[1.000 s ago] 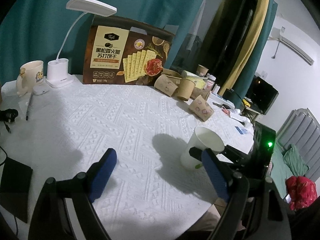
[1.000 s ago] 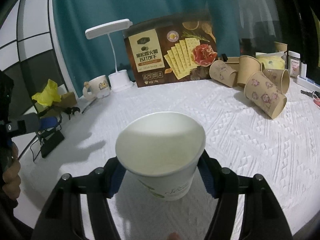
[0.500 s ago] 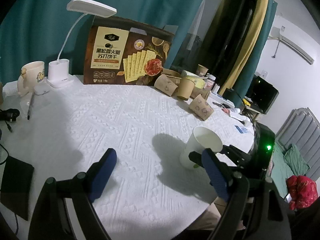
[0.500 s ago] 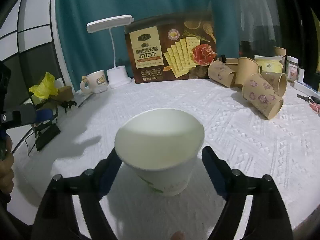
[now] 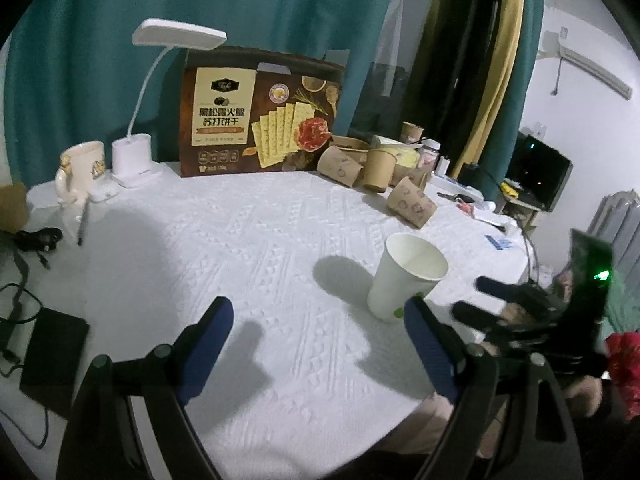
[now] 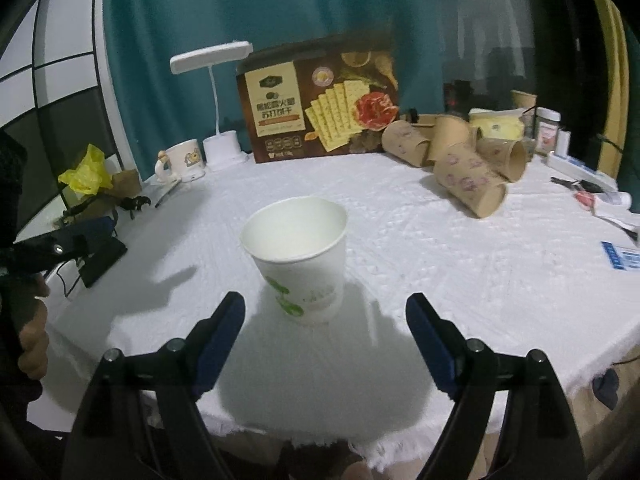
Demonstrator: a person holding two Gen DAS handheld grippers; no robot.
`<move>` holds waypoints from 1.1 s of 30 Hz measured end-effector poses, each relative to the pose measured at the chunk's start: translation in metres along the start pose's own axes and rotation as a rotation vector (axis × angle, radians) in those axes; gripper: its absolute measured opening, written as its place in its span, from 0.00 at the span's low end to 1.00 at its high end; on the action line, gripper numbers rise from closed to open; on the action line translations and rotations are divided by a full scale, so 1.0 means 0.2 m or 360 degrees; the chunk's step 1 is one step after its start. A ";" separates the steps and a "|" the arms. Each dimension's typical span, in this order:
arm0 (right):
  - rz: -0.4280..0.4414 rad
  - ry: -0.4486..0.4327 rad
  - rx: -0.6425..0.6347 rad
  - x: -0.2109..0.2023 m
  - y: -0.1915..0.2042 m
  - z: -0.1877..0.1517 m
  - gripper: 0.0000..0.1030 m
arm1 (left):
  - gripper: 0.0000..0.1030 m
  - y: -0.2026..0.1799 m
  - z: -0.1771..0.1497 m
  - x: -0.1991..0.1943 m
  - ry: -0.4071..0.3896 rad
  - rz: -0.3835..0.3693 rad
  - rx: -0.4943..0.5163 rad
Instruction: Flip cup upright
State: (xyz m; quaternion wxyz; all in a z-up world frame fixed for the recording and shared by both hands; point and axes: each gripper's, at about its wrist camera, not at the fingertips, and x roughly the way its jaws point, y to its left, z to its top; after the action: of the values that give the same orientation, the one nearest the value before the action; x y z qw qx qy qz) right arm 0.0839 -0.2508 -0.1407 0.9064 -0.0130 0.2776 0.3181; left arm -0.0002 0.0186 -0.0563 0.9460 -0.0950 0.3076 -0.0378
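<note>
A white paper cup point(image 6: 300, 256) with a green print stands upright on the white tablecloth point(image 6: 440, 264), mouth up. My right gripper point(image 6: 326, 304) is open; its jaws have just been opening, and the cup stands free just beyond the blue fingertips, touching neither. In the left wrist view the cup point(image 5: 404, 276) is right of centre, just past the tip of the right finger of my left gripper point(image 5: 316, 312), which is open and empty. The right gripper point(image 5: 470, 296) shows beside the cup at the right.
Several brown paper cups point(image 6: 468, 184) lie on their sides at the back right. A cracker box point(image 6: 320, 108), a white desk lamp point(image 6: 216, 100) and a mug point(image 6: 182, 164) line the back. A black box point(image 5: 52, 356) and cables sit at the left. The table's edge point(image 6: 360, 448) is near.
The right gripper's jaws have opened off the white cup and pulled back toward the table edge. The cup stays standing on the cloth. The left gripper has shifted a little.
</note>
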 end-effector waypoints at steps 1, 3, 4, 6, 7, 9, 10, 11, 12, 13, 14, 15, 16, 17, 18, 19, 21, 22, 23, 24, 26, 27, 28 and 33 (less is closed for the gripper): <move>-0.0013 -0.0010 0.0004 -0.03 0.00 0.00 0.79 | 0.84 -0.01 0.00 -0.01 -0.0004 0.0006 0.0010; -0.0037 -0.0021 0.0011 -0.09 0.00 0.01 0.79 | 0.84 -0.03 0.00 -0.02 -0.0016 0.0004 0.0015; -0.0051 -0.0027 0.0011 -0.12 -0.01 0.01 0.79 | 0.84 -0.05 0.00 -0.04 -0.0029 0.0004 0.0016; -0.0070 -0.0044 0.0011 -0.18 -0.01 0.02 0.79 | 0.85 -0.07 0.01 -0.06 -0.0059 0.0011 0.0021; -0.0077 -0.0053 0.0014 -0.21 -0.01 0.02 0.79 | 0.85 -0.09 0.02 -0.08 -0.0085 0.0022 0.0024; -0.0096 -0.0075 0.0021 -0.28 -0.02 0.03 0.79 | 0.85 -0.12 0.03 -0.10 -0.0128 0.0037 0.0035; -0.0104 -0.0084 0.0025 -0.31 -0.03 0.03 0.79 | 0.85 -0.13 0.03 -0.12 -0.0148 0.0038 0.0042; -0.0112 -0.0093 0.0028 -0.33 -0.03 0.04 0.79 | 0.86 -0.15 0.04 -0.13 -0.0170 0.0037 0.0049; -0.0120 -0.0099 0.0033 -0.36 -0.04 0.04 0.79 | 0.89 -0.16 0.05 -0.14 -0.0191 0.0036 0.0056; -0.0128 -0.0104 0.0038 -0.38 -0.05 0.05 0.79 | 0.90 -0.18 0.06 -0.16 -0.0210 0.0035 0.0062; -0.0135 -0.0114 0.0043 -0.40 -0.05 0.05 0.79 | 0.92 -0.20 0.07 -0.17 -0.0232 0.0034 0.0073; -0.0147 -0.0128 0.0049 -0.43 -0.06 0.06 0.79 | 0.95 -0.21 0.08 -0.18 -0.0244 0.0034 0.0082; -0.0152 -0.0143 0.0054 -0.45 -0.07 0.06 0.79 | 0.96 -0.22 0.09 -0.19 -0.0262 0.0032 0.0094; -0.0161 -0.0152 0.0060 -0.47 -0.08 0.06 0.79 | 0.97 -0.23 0.10 -0.20 -0.0277 0.0027 0.0103; -0.0173 -0.0162 0.0066 -0.50 -0.09 0.07 0.79 | 0.97 -0.25 0.11 -0.21 -0.0294 0.0020 0.0113; -0.0189 -0.0176 0.0072 -0.53 -0.09 0.07 0.79 | 0.98 -0.26 0.12 -0.22 -0.0306 0.0016 0.0124; -0.0212 -0.0203 0.0078 -0.58 -0.10 0.09 0.79 | 0.98 -0.29 0.14 -0.25 -0.0337 0.0013 0.0150; -0.0222 -0.0218 0.0078 -0.60 -0.11 0.10 0.79 | 0.98 -0.30 0.15 -0.26 -0.0355 0.0015 0.0163; -0.0233 -0.0234 0.0075 -0.62 -0.11 0.11 0.79 | 0.98 -0.31 0.15 -0.27 -0.0369 0.0015 0.0171; -0.0244 -0.0251 0.0070 -0.64 -0.11 0.12 0.79 | 0.98 -0.32 0.16 -0.29 -0.0387 0.0013 0.0180; -0.0268 -0.0282 0.0060 -0.69 -0.11 0.14 0.79 | 0.98 -0.33 0.17 -0.30 -0.0409 0.0011 0.0191; -0.0278 -0.0300 0.0056 -0.71 -0.11 0.15 0.79 | 0.98 -0.34 0.18 -0.31 -0.0424 0.0012 0.0195; -0.0287 -0.0317 0.0051 -0.74 -0.11 0.15 0.79 | 0.98 -0.34 0.18 -0.32 -0.0438 0.0016 0.0199; -0.0340 -0.0402 0.0042 -0.84 -0.09 0.19 0.79 | 0.98 -0.35 0.21 -0.39 -0.0510 0.0026 0.0203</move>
State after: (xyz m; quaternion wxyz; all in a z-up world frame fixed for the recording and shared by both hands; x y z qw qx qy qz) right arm 0.0060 -0.3531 -0.0248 0.9629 0.0094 0.1626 0.2153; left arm -0.0398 -0.0337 0.0356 0.9873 -0.0370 0.1505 -0.0338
